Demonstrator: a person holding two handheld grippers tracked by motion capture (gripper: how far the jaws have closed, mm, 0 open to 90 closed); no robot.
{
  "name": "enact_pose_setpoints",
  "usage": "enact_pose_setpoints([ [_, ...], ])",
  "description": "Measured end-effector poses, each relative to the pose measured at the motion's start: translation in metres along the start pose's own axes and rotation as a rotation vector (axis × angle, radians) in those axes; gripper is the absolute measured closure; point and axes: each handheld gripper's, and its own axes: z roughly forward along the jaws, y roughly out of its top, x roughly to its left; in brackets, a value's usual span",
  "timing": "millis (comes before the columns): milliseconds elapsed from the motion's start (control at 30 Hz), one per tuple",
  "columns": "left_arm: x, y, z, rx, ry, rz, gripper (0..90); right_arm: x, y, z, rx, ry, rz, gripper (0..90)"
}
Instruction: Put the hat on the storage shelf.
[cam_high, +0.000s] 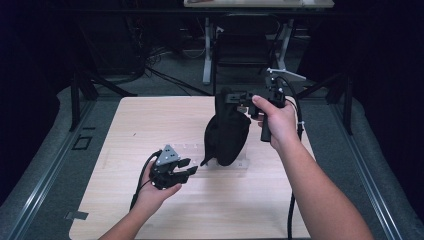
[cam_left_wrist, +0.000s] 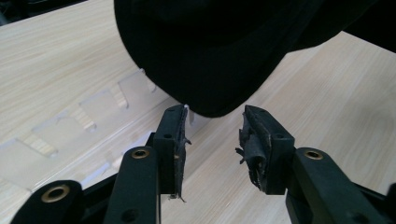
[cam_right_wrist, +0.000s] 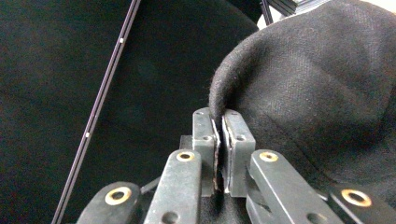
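Note:
A black cloth hat (cam_high: 226, 131) hangs above the wooden table (cam_high: 150, 120), held up by its top edge. My right gripper (cam_high: 231, 97) is shut on that edge; in the right gripper view the black fabric (cam_right_wrist: 317, 93) is pinched between the jaws of the right gripper (cam_right_wrist: 219, 119). My left gripper (cam_high: 189, 167) rests low on the table, just left of the hat's lower end, and stands open. In the left gripper view the left gripper (cam_left_wrist: 212, 128) has nothing between its jaws, and the hat (cam_left_wrist: 210, 51) hangs right in front of them.
A clear plastic rack (cam_left_wrist: 70, 135) with slots lies flat on the table under the hat and beside my left gripper; the rack (cam_high: 190, 150) is faint in the high view. A chair (cam_high: 242, 42) and table legs stand beyond the far edge.

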Motion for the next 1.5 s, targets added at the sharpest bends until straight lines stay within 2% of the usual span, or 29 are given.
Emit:
enact_pose_setpoints([
  [300, -0.010, 0.011, 0.007, 0.019, 0.000, 0.037, 65.7, 0.002, -0.001, 0.002, 0.002, 0.001, -0.002, 85.7],
  [400, -0.011, 0.012, 0.007, 0.015, 0.000, 0.039, 65.8, 0.001, 0.000, 0.001, -0.004, -0.002, -0.004, 85.8],
  [467, -0.011, 0.012, 0.006, 0.006, -0.016, 0.038, 65.9, 0.000, 0.000, 0.000, -0.010, -0.007, 0.000, 85.8],
  [733, -0.018, 0.020, 0.007, -0.002, -0.027, 0.066, 69.6, 0.002, 0.000, 0.002, -0.001, -0.001, -0.001, 85.8],
  [900, -0.024, 0.024, 0.012, 0.000, -0.001, 0.107, 75.0, 0.004, -0.001, 0.004, 0.009, 0.000, -0.005, 85.6],
  [1100, -0.026, 0.022, 0.011, -0.003, 0.032, 0.131, 80.0, 0.005, -0.002, 0.004, 0.019, 0.008, -0.016, 83.3],
  [1367, -0.024, 0.022, 0.009, -0.012, 0.052, 0.136, 82.2, 0.008, -0.003, -0.004, 0.001, 0.061, -0.021, 74.9],
  [1500, -0.021, 0.020, 0.005, -0.013, 0.059, 0.126, 83.1, 0.011, -0.003, -0.011, -0.005, 0.059, -0.033, 74.2],
])
